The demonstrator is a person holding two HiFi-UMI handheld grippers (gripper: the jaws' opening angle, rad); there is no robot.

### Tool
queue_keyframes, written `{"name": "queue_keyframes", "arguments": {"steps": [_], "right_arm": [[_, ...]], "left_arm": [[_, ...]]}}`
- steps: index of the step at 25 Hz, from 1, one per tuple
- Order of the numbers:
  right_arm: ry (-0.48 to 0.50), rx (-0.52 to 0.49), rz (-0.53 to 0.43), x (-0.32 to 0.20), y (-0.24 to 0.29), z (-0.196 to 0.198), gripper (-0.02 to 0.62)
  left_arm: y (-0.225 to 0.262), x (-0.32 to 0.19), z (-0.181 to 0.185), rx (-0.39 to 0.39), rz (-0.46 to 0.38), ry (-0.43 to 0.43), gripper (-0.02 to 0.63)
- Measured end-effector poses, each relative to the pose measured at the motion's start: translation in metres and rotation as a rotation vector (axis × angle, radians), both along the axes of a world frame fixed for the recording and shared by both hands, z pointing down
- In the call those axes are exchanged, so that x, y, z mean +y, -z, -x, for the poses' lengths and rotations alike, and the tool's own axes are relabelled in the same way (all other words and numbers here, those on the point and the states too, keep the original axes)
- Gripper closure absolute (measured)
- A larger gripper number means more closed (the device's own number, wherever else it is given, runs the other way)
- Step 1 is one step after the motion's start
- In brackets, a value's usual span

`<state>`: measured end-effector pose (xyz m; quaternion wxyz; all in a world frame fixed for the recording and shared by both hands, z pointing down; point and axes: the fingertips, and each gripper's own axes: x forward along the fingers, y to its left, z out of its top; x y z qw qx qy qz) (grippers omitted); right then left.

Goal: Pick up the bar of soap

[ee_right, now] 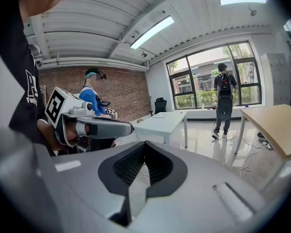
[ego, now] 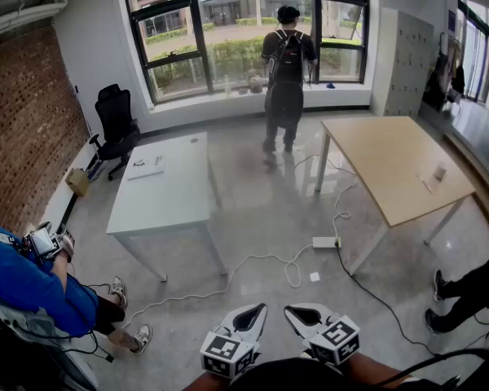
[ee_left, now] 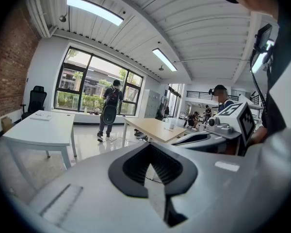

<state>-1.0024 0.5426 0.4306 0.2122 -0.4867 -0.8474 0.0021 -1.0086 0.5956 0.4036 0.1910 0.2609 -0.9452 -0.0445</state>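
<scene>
- Pale and too small to identify, a small object (ego: 440,172) on the wooden table (ego: 391,165), at 2 o'clock from us, is the only candidate we find for the bar of soap. We cannot confirm it, and neither gripper view shows any soap.
- Left gripper (ego: 254,312) and right gripper (ego: 297,314): held low at 6 o'clock in the head view, side by side and well apart from both tables. Each has its jaws closed tip to tip with nothing between them.
- Step in hand, as we judge it: locating the soap and approaching; no reach has begun.
- Next move, as we judge it: go toward 2 o'clock, verify the object, spread one gripper's jaws and bring them down astride the bar. Soap may be slippery, so a centred hold would matter.
- Containers: we see no dish or tray. A brown box (ego: 78,182) stands by the brick wall at 9 o'clock, contents hidden. The grey lockers (ego: 407,59) at 1 o'clock have their doors shut.
- White table (ego: 167,194), at 10 o'clock, bears only flat papers (ego: 145,167).
</scene>
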Motion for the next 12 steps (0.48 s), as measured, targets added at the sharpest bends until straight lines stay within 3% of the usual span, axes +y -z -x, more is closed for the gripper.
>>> {"name": "queue_keyframes", "arguments": {"steps": [12], "right_arm": [[-0.023, -0.003, -0.007, -0.0007, 0.0037, -0.0030, 0.591]], "left_arm": [[0.0002, -0.0062, -0.0037, 0.006, -0.053, -0.032, 0.598]]}}
